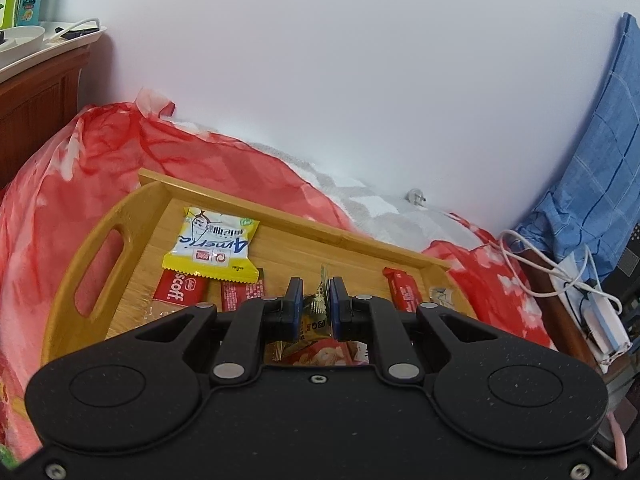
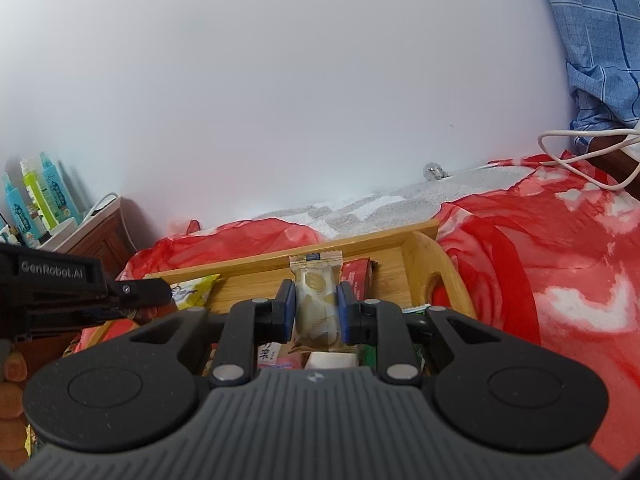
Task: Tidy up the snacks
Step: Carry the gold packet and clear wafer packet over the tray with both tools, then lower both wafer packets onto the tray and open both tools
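A wooden tray (image 1: 100,240) with handle cut-outs lies on a red floral bedspread. In it are a yellow "Americ" packet (image 1: 212,246), a red Biscoff packet (image 1: 180,290), red bars (image 1: 404,292) and other snacks. My left gripper (image 1: 314,290) is shut on a small gold wrapped snack (image 1: 316,320) above the tray. My right gripper (image 2: 316,296) is shut on a clear packet of pale biscuits (image 2: 316,300) above the tray's right end (image 2: 436,264). The left gripper's body (image 2: 60,296) shows at the left of the right wrist view.
A white wall stands behind the bed. A wooden nightstand (image 1: 36,92) with a white tray and bottles (image 2: 40,196) stands at the left. A blue checked cloth (image 1: 600,140) and white cables (image 1: 560,272) are at the right. A plug (image 1: 416,196) lies by the wall.
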Motion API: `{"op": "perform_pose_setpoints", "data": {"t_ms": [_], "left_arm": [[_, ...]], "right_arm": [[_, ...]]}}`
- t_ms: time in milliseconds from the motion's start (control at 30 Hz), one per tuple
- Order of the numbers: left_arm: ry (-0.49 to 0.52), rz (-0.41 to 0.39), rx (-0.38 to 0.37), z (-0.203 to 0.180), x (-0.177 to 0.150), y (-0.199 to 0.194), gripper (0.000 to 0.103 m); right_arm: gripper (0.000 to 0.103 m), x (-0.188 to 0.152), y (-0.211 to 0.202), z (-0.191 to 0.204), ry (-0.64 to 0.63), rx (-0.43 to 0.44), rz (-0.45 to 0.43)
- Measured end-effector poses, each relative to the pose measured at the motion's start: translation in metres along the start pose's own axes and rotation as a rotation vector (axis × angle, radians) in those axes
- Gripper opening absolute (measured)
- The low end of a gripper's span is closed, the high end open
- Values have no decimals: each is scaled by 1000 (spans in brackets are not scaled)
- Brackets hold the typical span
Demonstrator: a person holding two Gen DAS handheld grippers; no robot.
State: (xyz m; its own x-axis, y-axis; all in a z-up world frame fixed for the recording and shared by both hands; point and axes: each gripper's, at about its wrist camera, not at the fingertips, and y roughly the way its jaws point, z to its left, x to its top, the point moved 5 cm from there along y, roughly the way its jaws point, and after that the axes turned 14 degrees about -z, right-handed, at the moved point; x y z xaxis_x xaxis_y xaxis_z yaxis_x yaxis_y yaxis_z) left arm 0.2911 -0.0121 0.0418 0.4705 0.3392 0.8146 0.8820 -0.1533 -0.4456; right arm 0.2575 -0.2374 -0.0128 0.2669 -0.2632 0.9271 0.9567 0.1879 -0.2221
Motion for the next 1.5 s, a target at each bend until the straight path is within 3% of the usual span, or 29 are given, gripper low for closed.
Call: {"op": "perform_pose_setpoints", "data": {"t_ms": [567, 933, 1267, 1500], "left_arm": [[111, -24, 33, 0, -11, 0, 11], [154, -37, 54, 5, -12, -1, 11], [159, -24, 37, 1, -15, 0, 13], [188, -16, 49, -2, -19, 1, 13]], "right_arm": [[26, -24, 22, 8, -60, 19, 83], [27, -34, 22, 26, -39, 102, 124], [28, -32, 19, 21, -98, 15, 85], [32, -31, 18, 20, -93, 15, 73]]}}
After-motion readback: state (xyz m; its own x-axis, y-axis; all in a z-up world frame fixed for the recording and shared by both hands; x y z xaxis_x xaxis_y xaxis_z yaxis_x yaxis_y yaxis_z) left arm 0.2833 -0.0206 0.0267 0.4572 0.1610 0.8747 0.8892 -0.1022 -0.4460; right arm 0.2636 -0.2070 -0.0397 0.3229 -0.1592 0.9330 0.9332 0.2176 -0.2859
